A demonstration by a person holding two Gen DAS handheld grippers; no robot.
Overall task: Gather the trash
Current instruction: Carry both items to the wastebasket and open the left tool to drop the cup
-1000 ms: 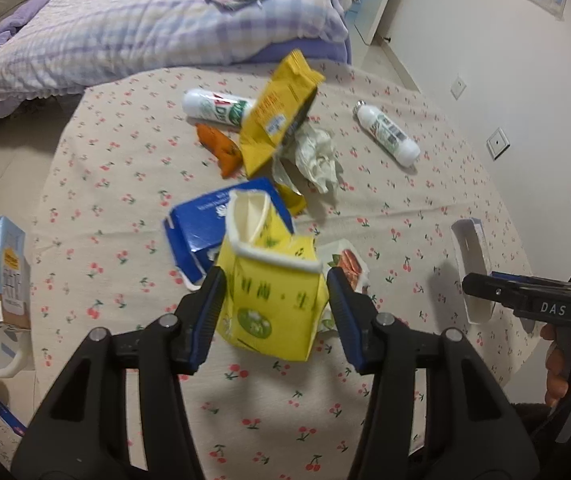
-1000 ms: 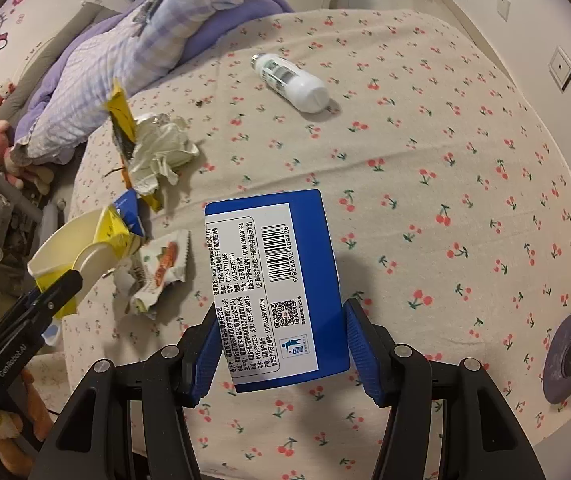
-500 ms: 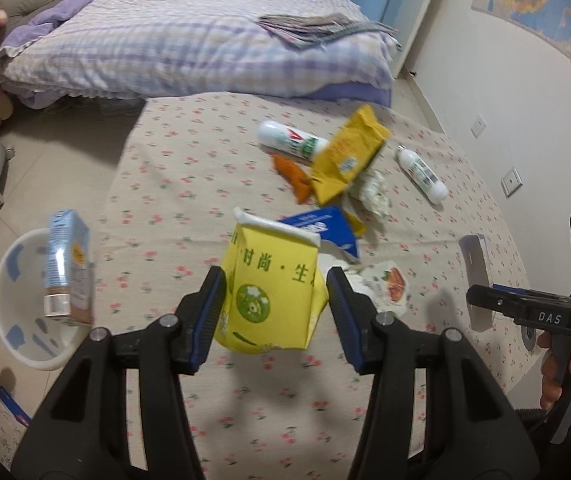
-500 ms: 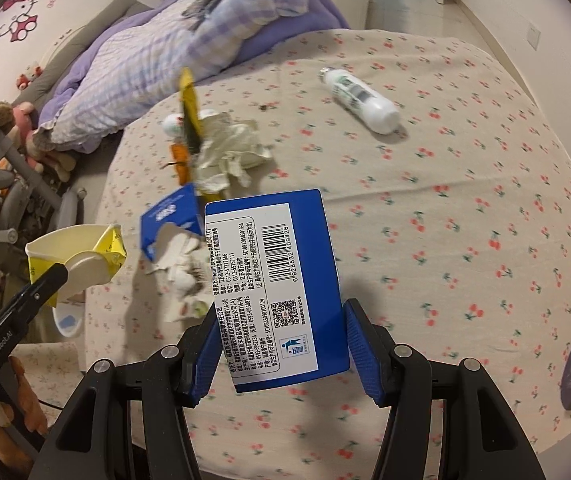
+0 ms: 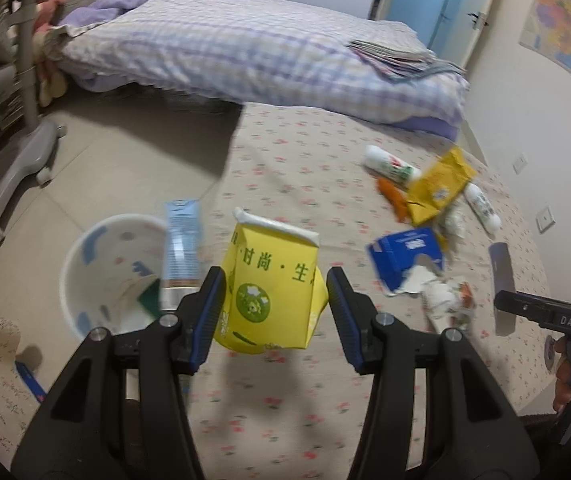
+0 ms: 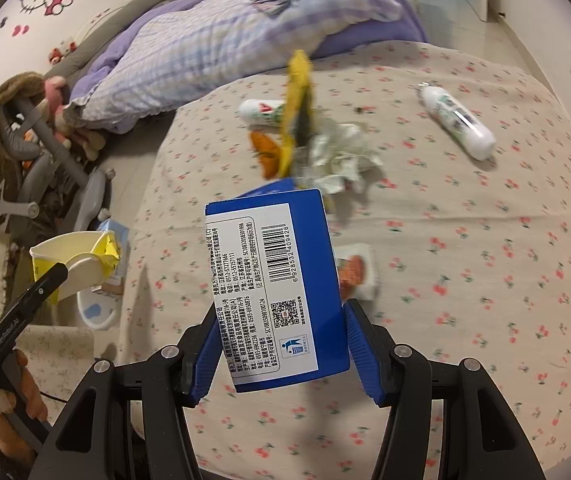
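My left gripper (image 5: 275,308) is shut on a yellow carton (image 5: 271,276) and holds it above the table's left edge; it also shows in the right wrist view (image 6: 77,264). My right gripper (image 6: 279,348) is shut on a blue box (image 6: 275,296) with a white barcode label, held above the table. A white trash bin (image 5: 105,276) stands on the floor left of the table, with a light blue carton (image 5: 181,248) upright at its rim. On the table lie a torn blue box (image 5: 405,260), a yellow bag (image 5: 437,188), crumpled wrappers (image 5: 445,304) and two white bottles (image 5: 391,164) (image 6: 457,120).
The round table wears a cherry-print cloth (image 5: 285,168). A bed with a checked quilt (image 5: 253,48) lies behind it. A grey chair base (image 5: 17,160) stands on the floor at the left. An orange peel (image 6: 265,152) lies by the yellow bag.
My left gripper has swung left with the yellow carton, so the bin and floor come into view. My right gripper has also turned left, still holding the blue box.
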